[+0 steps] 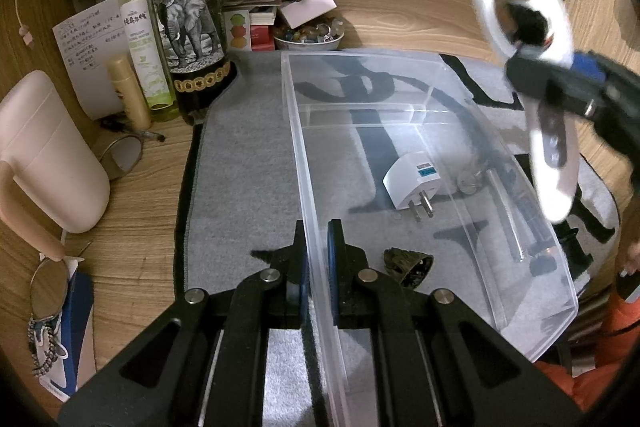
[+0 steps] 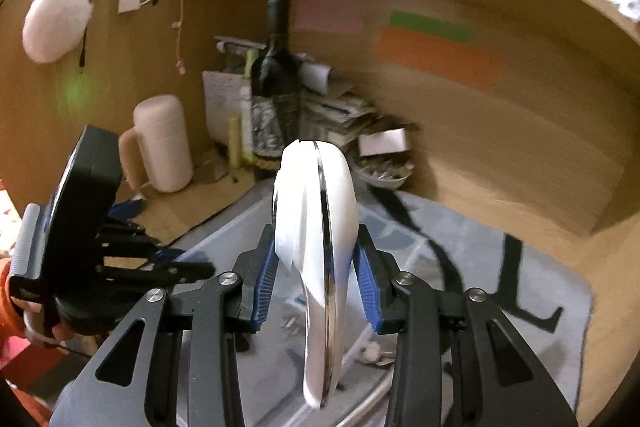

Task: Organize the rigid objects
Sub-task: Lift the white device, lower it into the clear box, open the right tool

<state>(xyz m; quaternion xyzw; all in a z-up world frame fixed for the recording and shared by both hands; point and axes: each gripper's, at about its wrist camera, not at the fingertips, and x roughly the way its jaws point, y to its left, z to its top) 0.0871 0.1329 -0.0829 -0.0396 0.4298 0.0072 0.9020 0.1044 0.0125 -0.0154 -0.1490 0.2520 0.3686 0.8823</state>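
I have the left hand-held gripper [image 1: 317,259] clamped tight on the near wall of a clear plastic bin [image 1: 420,67], one finger on each side of the wall. The right hand-held gripper [image 2: 316,283] is closed partway on a white hand mirror [image 2: 316,227], pads pressing both faces; in the left view the mirror hangs above the bin's far side.

Inside the bin lie a white plug adapter [image 1: 412,187] bearing a small blue label too small to read, and a dark ornate piece [image 1: 408,263].

Legible markings are few. A dark wine bottle [image 1: 188,27] carries an elephant label with a gold band below. A green spray bottle [image 1: 140,39] has Chinese characters and small print I cannot read. A handwritten note [image 1: 84,47] is illegible.

The bin rests on a grey mat [image 1: 240,167] with black brush strokes, on a wood-grain worktop [image 1: 400,7]. Pink, green and orange paper notes [image 2: 436,59] are stuck on the wooden back wall.
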